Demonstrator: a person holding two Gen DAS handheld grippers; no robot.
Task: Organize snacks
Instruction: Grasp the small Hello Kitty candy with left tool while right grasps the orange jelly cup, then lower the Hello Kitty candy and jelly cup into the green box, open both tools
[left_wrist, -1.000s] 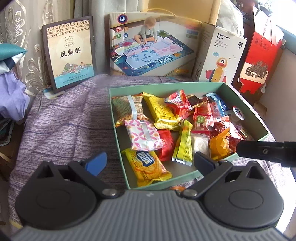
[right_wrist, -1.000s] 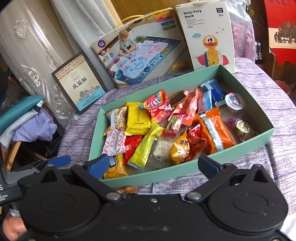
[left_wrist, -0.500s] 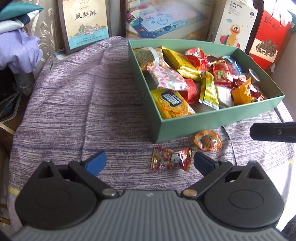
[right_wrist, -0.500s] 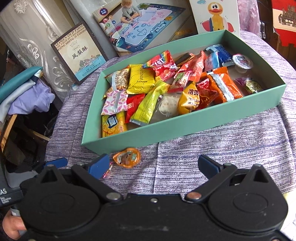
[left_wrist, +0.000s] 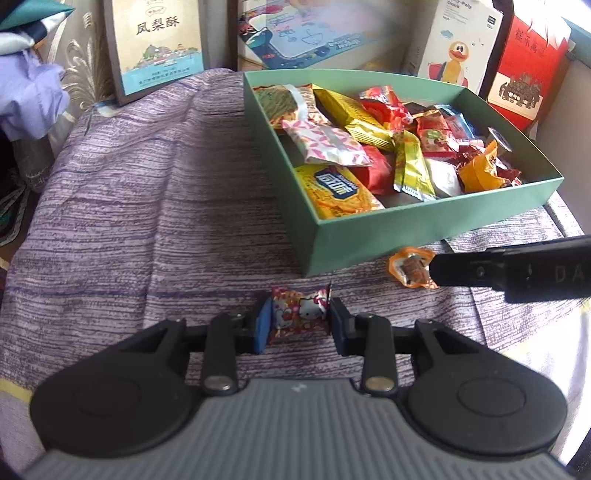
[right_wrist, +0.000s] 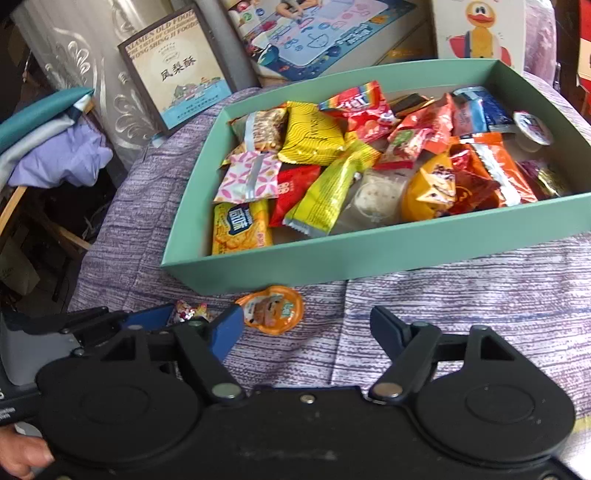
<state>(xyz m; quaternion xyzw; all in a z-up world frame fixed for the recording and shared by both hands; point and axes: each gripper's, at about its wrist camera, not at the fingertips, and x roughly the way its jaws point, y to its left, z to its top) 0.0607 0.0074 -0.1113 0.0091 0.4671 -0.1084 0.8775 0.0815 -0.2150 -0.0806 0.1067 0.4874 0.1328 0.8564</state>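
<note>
A green box (left_wrist: 424, 225) (right_wrist: 369, 254) full of wrapped snacks sits on the purple cloth. My left gripper (left_wrist: 298, 323) is shut on a red Hello Kitty candy (left_wrist: 299, 312) lying on the cloth in front of the box; the candy also shows in the right wrist view (right_wrist: 188, 310). An orange jelly cup (left_wrist: 410, 266) (right_wrist: 273, 308) lies on the cloth by the box's front wall. My right gripper (right_wrist: 306, 328) is open and empty, low over the cloth, with its left finger just beside the jelly cup.
A framed pastry box (left_wrist: 159, 40), a play-mat box (left_wrist: 306, 33), a Roly-Poly Duck box (left_wrist: 458, 44) and a red bag (left_wrist: 528, 62) stand behind the green box. Folded clothes (right_wrist: 55, 147) lie to the left. The cloth's edge drops off at left.
Both grippers have moved down toward the cloth in front of the box. My left gripper has closed on the Hello Kitty candy. My right gripper stays open, now beside the jelly cup.
</note>
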